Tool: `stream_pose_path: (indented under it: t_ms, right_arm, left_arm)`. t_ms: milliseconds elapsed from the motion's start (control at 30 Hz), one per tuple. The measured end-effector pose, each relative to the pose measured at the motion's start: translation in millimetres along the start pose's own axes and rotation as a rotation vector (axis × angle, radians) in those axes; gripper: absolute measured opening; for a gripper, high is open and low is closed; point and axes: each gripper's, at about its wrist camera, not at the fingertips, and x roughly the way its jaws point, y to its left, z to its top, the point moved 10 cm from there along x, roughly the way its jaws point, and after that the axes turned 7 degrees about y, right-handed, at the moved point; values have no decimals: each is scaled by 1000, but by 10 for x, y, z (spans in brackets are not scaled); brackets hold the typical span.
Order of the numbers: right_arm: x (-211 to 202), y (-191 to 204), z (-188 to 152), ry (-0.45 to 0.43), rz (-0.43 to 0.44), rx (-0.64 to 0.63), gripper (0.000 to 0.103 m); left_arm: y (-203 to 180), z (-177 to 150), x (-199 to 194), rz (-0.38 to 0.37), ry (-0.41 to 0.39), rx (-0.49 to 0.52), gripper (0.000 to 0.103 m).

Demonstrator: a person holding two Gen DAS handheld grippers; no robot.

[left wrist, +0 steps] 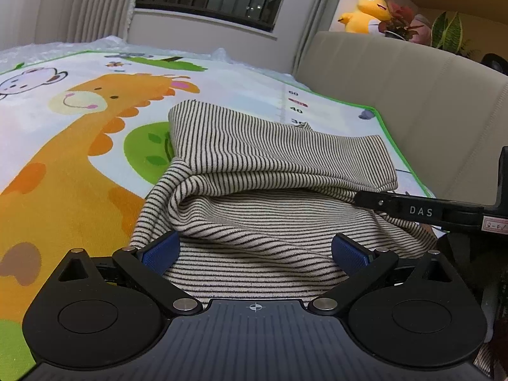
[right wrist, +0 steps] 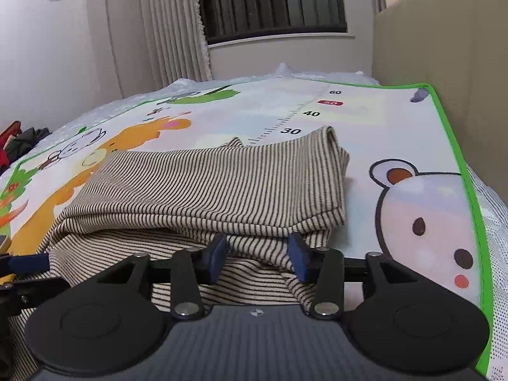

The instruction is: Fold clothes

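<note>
A beige top with thin black stripes (left wrist: 273,158) lies on the cartoon play mat (left wrist: 63,158), its far part folded flat over a rumpled near layer. My left gripper (left wrist: 255,251) is open wide over the near hem, its blue pads clear of the fabric on either side. The right gripper (left wrist: 360,199) reaches in from the right at the fold's edge. In the right wrist view the striped top (right wrist: 206,184) fills the middle. There my right gripper (right wrist: 257,255) stands partly open, with a bunched ridge of cloth lying between its blue pads, not squeezed.
A beige padded sofa back (left wrist: 412,95) runs along the mat's green right edge (right wrist: 457,158). A yellow plush toy (left wrist: 365,12) and potted plants (left wrist: 444,31) sit on top of it. Curtains and a barred window (right wrist: 270,6) are behind. Dark and red clothes (right wrist: 19,143) lie far left.
</note>
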Motion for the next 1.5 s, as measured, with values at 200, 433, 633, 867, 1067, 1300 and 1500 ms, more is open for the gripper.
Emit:
stream_pose_path:
  t_ms: [200,433,633,867,1067,1300,1500]
  right_arm:
    - [-6,31,-13,-5,-10,-23,50]
    - [-19,-30,6,-15,34,19,51]
    - [-287,-340,392,-104,59,181,61]
    - [268,-626,762,17,-7,189,69]
    - [787,-586,655,103,46,199,70]
    - [506,-431,885,24,156,181,24]
    - [-594,-186,749,-106,223,-11,22]
  left_arm:
    - [-2,2,-14,2,8,-4,103]
    - [-60,424,-281,-42,2,8,103]
    - [198,1040,61,-8,94,-25,103]
    - [513,1035,825,2,262,-132,103]
    - [520,1137,1099,13,188,-65,90]
    - [403,1363,625,-31,76,-50,28]
    - [121,1127,-387,-113,-27,92,26]
